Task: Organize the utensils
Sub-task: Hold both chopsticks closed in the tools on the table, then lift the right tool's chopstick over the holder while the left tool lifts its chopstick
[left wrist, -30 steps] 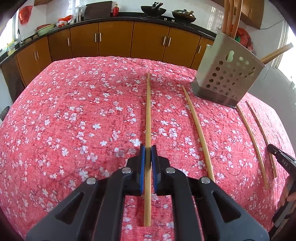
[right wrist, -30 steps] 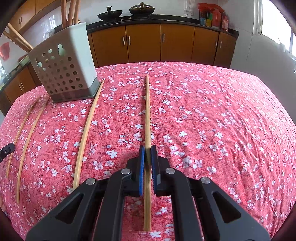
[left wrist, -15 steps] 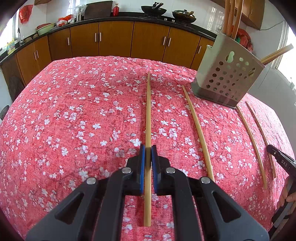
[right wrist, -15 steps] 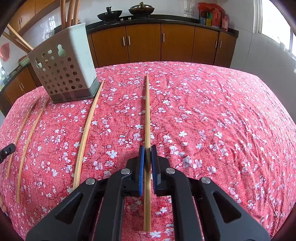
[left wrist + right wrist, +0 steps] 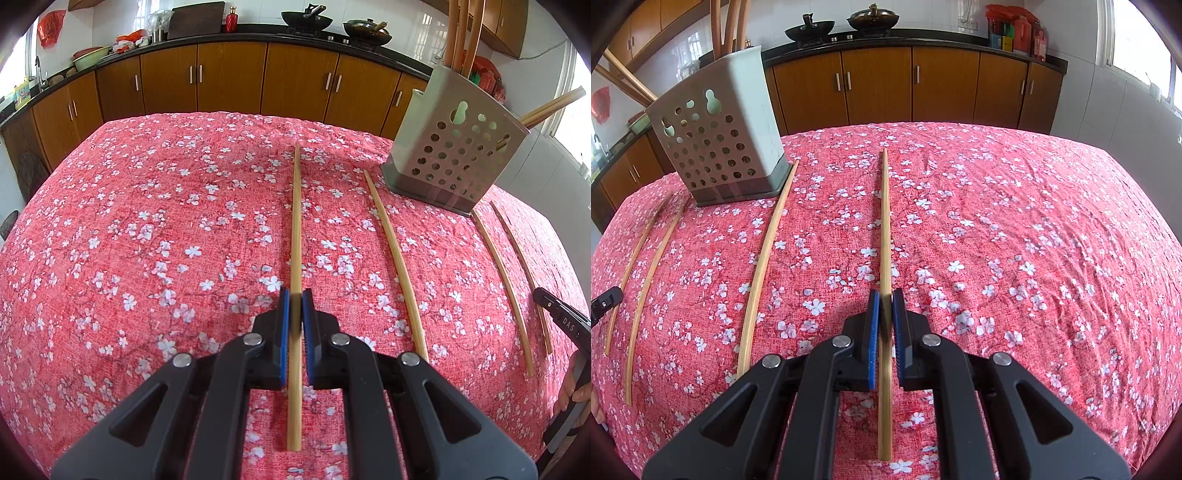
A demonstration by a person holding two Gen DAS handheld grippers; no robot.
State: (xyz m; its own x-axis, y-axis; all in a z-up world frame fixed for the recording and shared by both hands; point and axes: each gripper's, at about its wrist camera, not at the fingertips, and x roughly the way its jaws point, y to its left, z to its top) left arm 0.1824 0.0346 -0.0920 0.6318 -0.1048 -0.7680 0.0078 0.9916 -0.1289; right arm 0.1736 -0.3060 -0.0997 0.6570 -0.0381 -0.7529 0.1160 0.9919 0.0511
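Bamboo chopsticks stay clenched in both grippers' fingers, nothing moved, the holder at one o'clock unfilled.

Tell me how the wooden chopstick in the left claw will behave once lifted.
The long thin wooden chopstick looks straight, so probably stiff and light. The left claw is shut on it well off-centre, so the far end may pivot down. Seemingly round, it could roll on the red floral tablecloth if released.
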